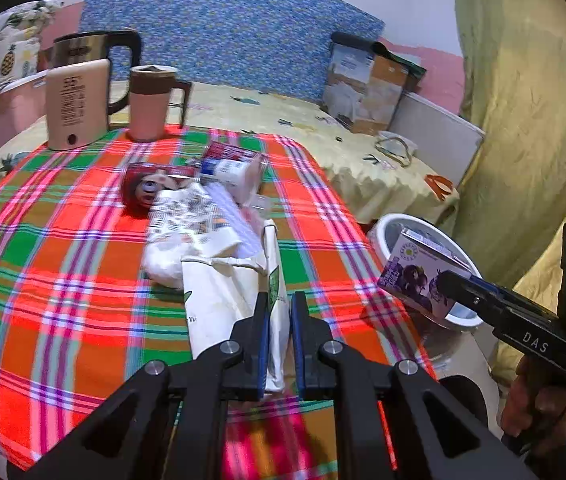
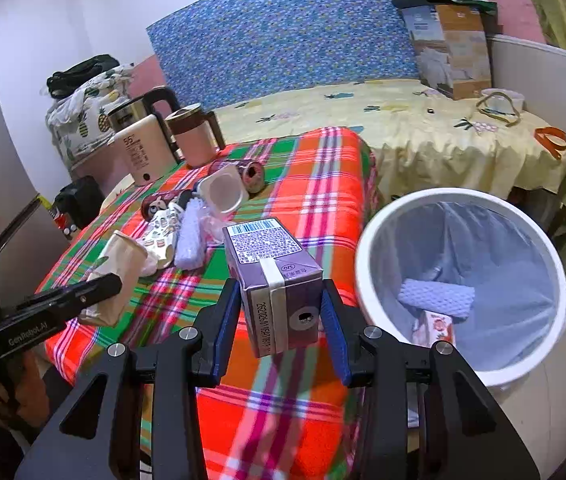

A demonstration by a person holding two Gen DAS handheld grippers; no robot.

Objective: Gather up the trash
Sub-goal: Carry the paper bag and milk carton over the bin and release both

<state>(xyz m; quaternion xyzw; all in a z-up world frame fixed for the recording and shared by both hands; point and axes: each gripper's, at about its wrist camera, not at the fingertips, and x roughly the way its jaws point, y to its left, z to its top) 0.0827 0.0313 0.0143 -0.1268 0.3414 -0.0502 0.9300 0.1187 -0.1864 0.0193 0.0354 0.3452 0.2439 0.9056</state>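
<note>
Carrying purple drink carton [image 2: 279, 280] clamped in right gripper [image 2: 281, 320] jaws, near desk edge; swing right over white bin [image 2: 463, 200], then release. Left gripper [image 1: 279, 336] pinches paper bag [image 1: 227, 292] shut

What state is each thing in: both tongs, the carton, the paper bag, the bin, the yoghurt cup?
Left tongs: shut on the paper bag.
Right tongs: shut on the purple carton.
Purple carton: held above the table edge.
Paper bag: crumpled, gripped.
Bin: open, lined, partly filled.
Yoghurt cup: tipped over, empty.
</note>
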